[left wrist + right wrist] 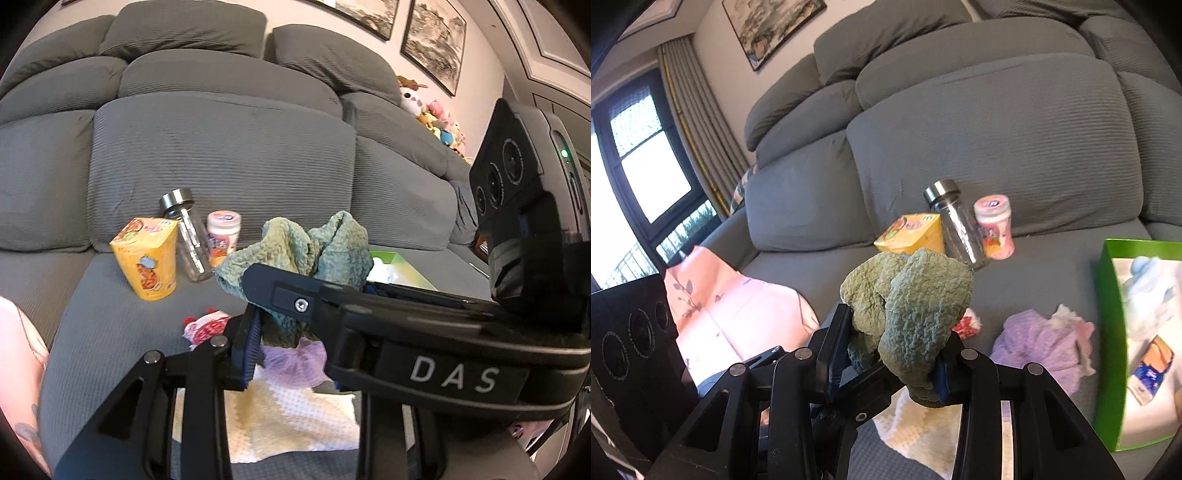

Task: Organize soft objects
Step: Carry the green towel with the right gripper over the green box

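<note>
A crumpled green cloth [310,251] is held up over the grey sofa seat [110,332]. My left gripper [291,325] and my right gripper [890,354] are both shut on it; the cloth [916,302] bulges above the right fingers. The right gripper's body crosses the left wrist view. Below lie a purple cloth [1038,343], a white and cream knitted cloth [291,417] and a small red and white cloth [207,326]. A green box [1108,314] at the right holds soft items.
A yellow carton [147,258], a glass jar with a metal lid [186,240] and a pink tub [221,240] stand against the sofa back. A pink flowered cloth [727,314] lies at the left. Plush toys [439,118] sit far right.
</note>
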Tool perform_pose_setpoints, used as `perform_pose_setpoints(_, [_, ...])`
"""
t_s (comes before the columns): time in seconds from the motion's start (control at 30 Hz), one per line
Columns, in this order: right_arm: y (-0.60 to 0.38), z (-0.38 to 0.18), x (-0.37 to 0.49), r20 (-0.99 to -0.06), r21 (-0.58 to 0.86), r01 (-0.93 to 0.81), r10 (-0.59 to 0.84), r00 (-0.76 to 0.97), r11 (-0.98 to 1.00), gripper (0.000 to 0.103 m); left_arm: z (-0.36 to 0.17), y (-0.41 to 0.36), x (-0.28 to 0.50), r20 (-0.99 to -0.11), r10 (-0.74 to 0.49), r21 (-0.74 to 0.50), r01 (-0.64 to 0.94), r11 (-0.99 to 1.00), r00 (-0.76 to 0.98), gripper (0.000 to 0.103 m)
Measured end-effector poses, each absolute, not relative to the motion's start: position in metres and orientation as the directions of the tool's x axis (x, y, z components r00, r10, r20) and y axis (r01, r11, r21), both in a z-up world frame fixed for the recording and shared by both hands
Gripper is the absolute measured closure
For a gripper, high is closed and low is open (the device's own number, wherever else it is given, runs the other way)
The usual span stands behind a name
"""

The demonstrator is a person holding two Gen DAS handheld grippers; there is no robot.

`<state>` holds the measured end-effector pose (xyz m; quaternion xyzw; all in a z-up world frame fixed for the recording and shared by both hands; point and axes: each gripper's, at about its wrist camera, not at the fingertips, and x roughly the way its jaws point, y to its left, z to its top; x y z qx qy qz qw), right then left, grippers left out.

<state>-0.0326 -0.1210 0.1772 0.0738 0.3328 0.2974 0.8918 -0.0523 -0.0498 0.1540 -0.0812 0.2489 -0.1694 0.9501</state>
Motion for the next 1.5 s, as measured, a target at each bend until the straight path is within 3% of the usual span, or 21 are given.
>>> perform_pose_setpoints(1.0, [-0.267, 0.196, -0.038, -0.488, 0.410, -0.236, 0.431, 0.759, 0.881, 0.062, 0.170, -0.189, -0.014, -0.494, -0.498, -0.150, 0.494, 0.856, 0.713, 0.076])
perform_pose_setpoints(1.5, [-0.327, 0.171, -0.021, -0.512, 0.485, -0.066, 0.345, 0.786, 0.872, 0.062, 0.151, -0.238, 0.018, -0.569, -0.573, -0.212, 0.568, 0.795, 0.590, 0.076])
